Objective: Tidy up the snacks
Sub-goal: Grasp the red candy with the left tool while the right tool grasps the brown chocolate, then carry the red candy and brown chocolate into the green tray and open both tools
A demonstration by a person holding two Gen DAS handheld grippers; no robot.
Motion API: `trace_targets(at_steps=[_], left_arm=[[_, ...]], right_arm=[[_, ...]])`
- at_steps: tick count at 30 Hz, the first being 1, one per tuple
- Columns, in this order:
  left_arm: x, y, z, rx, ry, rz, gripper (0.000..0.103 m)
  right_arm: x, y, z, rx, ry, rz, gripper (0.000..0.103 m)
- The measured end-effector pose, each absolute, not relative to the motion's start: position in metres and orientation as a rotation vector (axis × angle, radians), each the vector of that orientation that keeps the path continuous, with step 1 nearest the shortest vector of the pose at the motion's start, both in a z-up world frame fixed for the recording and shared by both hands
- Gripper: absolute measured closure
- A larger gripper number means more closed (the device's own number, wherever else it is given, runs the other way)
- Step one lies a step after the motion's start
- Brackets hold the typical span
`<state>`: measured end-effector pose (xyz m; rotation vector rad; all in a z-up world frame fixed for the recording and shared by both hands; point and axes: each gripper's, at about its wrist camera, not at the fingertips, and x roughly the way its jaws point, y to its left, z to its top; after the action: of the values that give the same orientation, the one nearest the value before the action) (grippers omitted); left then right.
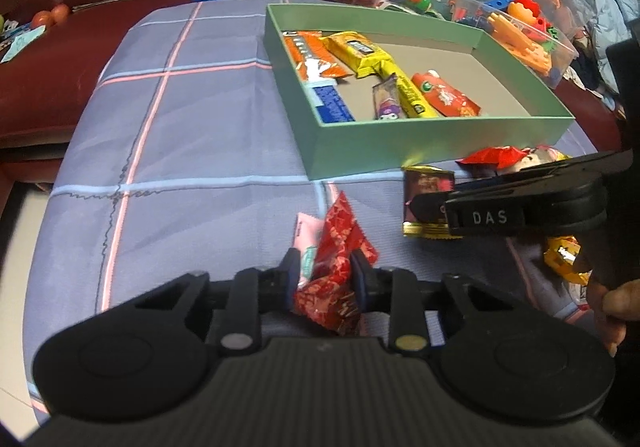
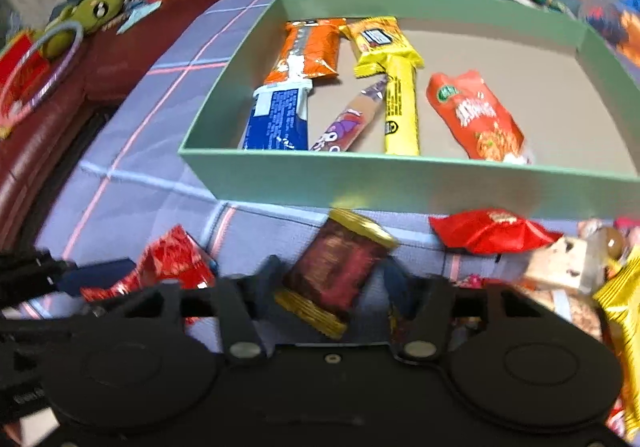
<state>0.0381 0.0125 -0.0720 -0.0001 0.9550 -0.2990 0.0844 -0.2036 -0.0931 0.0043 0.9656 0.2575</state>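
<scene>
On the plaid cloth (image 1: 180, 135), nearest the left camera, the left tool (image 1: 324, 275) is clenched on a red wrapper (image 1: 340, 247), with a pink packet (image 1: 307, 243) pinched alongside it against one pad. Just to its right, the right tool (image 2: 332, 279) has a dark red candy with gold ends (image 2: 332, 271) between its pads; the left pad meets the wrapper, but blur hides whether the right pad touches, so I cannot tell if it grips. A fingertip (image 1: 616, 303) of the person shows at the right edge of the left view. Near that candy, on the cloth, lie a crumpled red packet (image 2: 492, 233), a pale wrapped sweet (image 2: 568, 267) and a yellow bag (image 2: 624, 327). Beyond them stands a green box (image 2: 400, 183), its near wall just past the loose snacks. Inside lie an orange bar (image 2: 308, 47), a blue and white packet (image 2: 280, 119), a yellow bar (image 2: 400, 103), a thin purple stick (image 2: 352, 119) and an orange bag (image 2: 480, 119), all along the near and left part of the floor. Behind the box sit a clear tub of plastic toys (image 1: 536, 27) and a dark red sofa (image 1: 60, 67).
</scene>
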Motion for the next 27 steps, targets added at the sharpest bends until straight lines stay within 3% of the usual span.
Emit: trace_targets(at_steps=[18, 27], left_arm=[[0.032, -0.011, -0.062, 0.02, 0.971, -0.405, 0.081], [0.034, -0.019, -0.083, 0.064, 1.05, -0.424, 0.075]], right_arm=[[0.067, -0.231, -0.087, 0.12, 0.955, 0.318, 0.094], [0.062, -0.25, -0.092, 0.158, 0.978, 0.303, 0.095]])
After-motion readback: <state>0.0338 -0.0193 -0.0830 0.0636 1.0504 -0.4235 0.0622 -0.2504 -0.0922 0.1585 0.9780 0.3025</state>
